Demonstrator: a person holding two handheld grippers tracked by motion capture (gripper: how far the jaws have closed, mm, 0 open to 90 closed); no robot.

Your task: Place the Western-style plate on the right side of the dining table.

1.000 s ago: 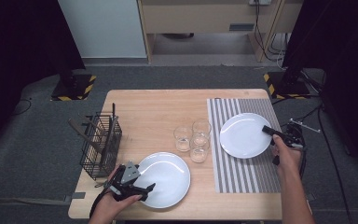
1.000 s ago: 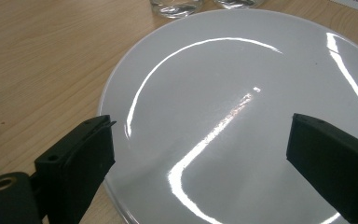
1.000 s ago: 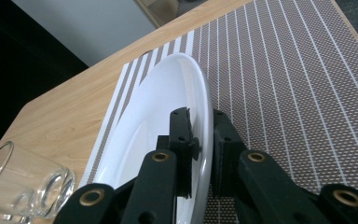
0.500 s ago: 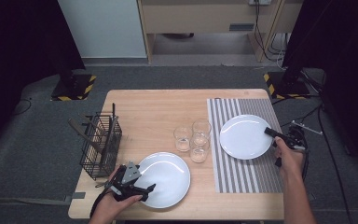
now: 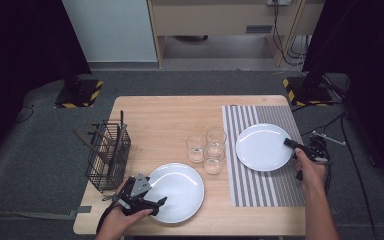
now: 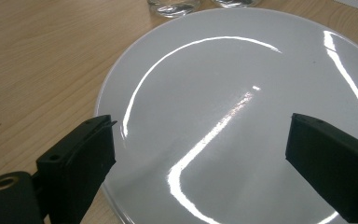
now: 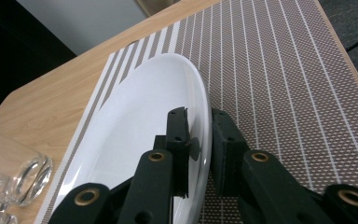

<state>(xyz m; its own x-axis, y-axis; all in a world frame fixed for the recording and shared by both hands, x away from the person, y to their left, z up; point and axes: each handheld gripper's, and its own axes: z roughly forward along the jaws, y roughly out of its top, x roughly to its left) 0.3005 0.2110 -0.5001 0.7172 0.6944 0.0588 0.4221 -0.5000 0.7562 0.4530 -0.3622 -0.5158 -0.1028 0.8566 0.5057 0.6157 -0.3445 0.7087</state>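
Gripping the right rim of the far plate (image 5: pixel 262 147) with my right tool (image 7: pixel 199 140), I have one jaw above the white surface and the other beneath the edge, the two nearly closed on the thin rim between them; those jaws have just eased open a touch, yet the pads are on the rim. That plate lies on the striped placemat (image 5: pixel 265 190) at the right side of the tabletop (image 5: pixel 165 120), and in the right gripper view its edge runs straight between my jaws with the mat's brown weave beside it.

My left tool (image 6: pixel 200 154) hovers released over the near plate (image 5: pixel 175 185), jaws spread wide with the glossy white surface showing between them and neither pad on it. This plate sits on bare wood near the front left corner of the tabletop.

Three clear glasses (image 5: pixel 206 147) stand clustered between the two plates, close together. A black wire basket (image 5: pixel 107 157) stands at the left edge, just beside the near plate, with dark utensils sticking up from it.
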